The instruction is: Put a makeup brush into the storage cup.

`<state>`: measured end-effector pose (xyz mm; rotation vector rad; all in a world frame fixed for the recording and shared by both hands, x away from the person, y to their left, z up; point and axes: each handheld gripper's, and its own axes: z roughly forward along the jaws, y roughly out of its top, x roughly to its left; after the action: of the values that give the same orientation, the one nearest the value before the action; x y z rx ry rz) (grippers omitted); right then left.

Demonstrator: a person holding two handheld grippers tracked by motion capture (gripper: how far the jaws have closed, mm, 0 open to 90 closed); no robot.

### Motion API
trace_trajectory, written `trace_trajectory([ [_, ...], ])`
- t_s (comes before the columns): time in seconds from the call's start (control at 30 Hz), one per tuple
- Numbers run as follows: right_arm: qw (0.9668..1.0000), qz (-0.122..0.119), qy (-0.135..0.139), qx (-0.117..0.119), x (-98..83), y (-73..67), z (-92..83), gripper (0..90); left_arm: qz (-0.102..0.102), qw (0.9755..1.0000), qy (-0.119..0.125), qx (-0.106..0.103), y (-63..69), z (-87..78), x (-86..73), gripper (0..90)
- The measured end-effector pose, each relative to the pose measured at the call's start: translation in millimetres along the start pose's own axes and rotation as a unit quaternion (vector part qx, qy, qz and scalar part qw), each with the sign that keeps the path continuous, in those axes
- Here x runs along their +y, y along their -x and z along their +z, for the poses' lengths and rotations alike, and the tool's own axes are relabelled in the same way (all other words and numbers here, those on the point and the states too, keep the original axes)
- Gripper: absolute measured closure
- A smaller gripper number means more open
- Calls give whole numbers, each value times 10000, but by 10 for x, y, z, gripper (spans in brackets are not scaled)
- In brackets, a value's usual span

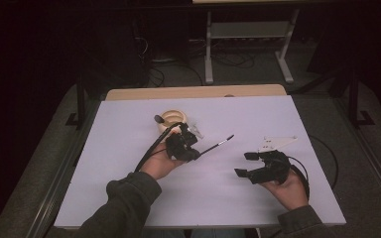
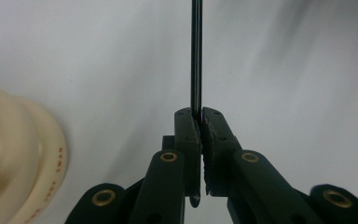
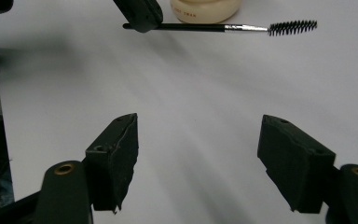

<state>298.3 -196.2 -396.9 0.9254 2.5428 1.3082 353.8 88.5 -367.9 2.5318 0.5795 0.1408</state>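
The thin black-handled spoolie brush with a silver ferrule and a black bristle head (image 1: 217,145) is held clear above the white table. In the high view, its bristle tip points toward two o'clock.

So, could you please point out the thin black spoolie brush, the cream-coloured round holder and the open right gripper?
Thin black spoolie brush (image 3: 292,27): right gripper view, on its bristle head.
Cream-coloured round holder (image 3: 205,10): right gripper view, on its side wall.
Right gripper (image 1: 246,164): high view, midway between its open fingertips.
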Motion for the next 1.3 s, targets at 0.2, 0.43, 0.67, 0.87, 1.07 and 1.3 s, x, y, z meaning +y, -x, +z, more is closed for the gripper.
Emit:
trace_trajectory([
  [0.2, 9999, 15, 9, 150, 99, -28, 48, 281, 73, 9999, 149, -4, 27, -174, -104, 859],
  [0.43, 9996, 9, 32, 268, 220, -64, 85, 282, 48, 9993, 357, 25, 44, -321, -231, 859],
  [0.67, 9992, -7, 81, 388, 345, -106, 139, 285, 20, 9985, 539, 12, 69, -438, -346, 859],
  [0.87, 9986, -26, 129, 519, 420, -140, 175, 298, 75, 9978, 666, 14, 106, -500, -426, 859],
  [1.07, 9978, -54, 108, 651, 446, -166, 221, 319, 108, 9975, 694, -4, 146, -489, -497, 859],
  [1.3, 9960, -41, 141, 883, 477, -190, 303, 351, 193, 9966, 795, -44, 175, -473, -544, 859],
])
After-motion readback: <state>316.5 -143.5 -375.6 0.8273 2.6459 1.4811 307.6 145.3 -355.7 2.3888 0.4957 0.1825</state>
